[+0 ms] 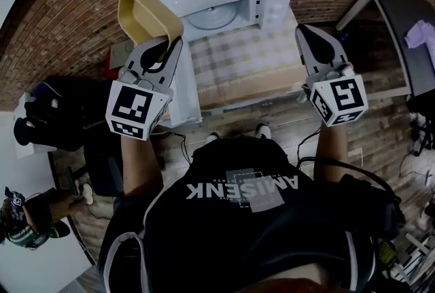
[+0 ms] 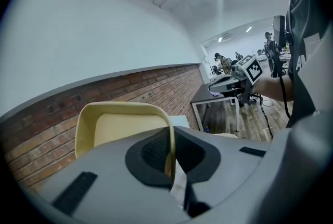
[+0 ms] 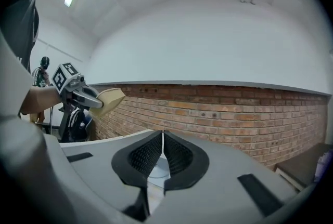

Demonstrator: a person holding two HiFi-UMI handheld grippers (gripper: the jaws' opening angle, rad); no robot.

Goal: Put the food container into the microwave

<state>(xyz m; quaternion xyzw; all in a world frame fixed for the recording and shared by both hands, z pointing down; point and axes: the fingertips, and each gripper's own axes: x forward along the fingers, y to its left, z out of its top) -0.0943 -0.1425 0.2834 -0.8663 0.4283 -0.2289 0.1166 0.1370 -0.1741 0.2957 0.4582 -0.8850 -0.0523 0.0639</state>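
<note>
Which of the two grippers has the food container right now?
The left gripper: it is shut on the yellow container's wall, while the right gripper is shut with nothing in it.

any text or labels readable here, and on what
"AMISENK", upside down in the head view: white print on the person's black shirt.
Fainter print across it: too small to read.
White microwave's control panel: too blurred to read.
Both marker cubes: black-and-white square patterns, no words.
</note>
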